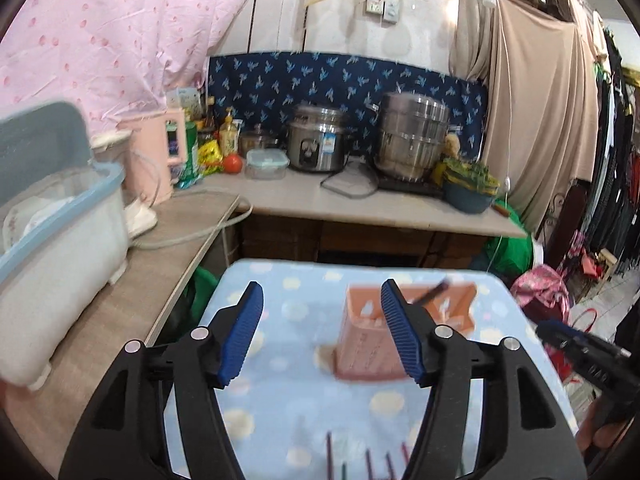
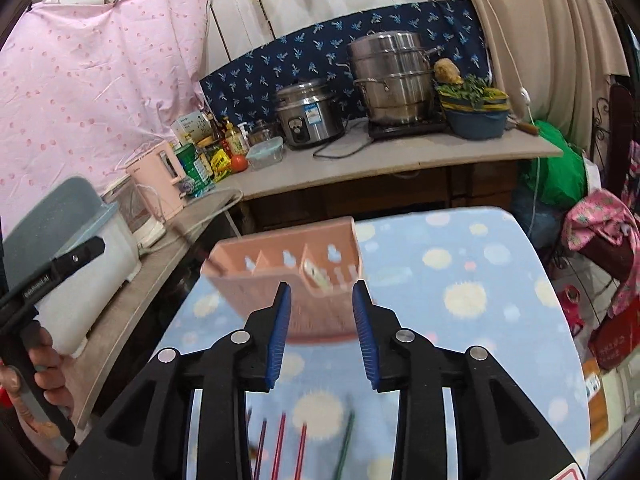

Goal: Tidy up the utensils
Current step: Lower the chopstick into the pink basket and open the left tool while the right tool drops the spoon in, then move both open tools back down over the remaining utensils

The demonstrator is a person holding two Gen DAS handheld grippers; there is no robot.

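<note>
From the left wrist, the left hand-held gripper (image 1: 322, 334) stands wide, nothing between its blue pads (image 1: 245, 334). Beyond it, the pink utensil holder (image 1: 370, 336) stands upright on the blue dotted cloth (image 1: 276, 420) that covers the surface. One dark stick, probably a chopstick (image 1: 432, 292), leans out of its top. Near the bottom edge, several thin chopsticks (image 1: 368, 460), red and green, lie loose on the cloth under the gripper's frame. The right hand-held gripper (image 1: 576, 344) shows at the right edge, its jaws not readable in this view.

From the right wrist, the right hand-held gripper (image 2: 321, 334) is part open and empty, aimed at the holder (image 2: 288, 280), whose divided compartments show. The picture is blurred, so I cannot tell whether the pads touch it. The loose chopsticks (image 2: 280, 440) lie just beneath and in front of the jaws. At the left edge a hand (image 2: 40, 380) grips the other tool's handle.

The chopsticks look light, stiff, thin and smooth, likely to roll or slip from a pinch. The soft cloth should let a pad dig under one. I would take one near its middle, across its length, so it stays level. The holder looks like light plastic and could tip if nudged near its rim, so steadying it low on the body seems wise.
</note>
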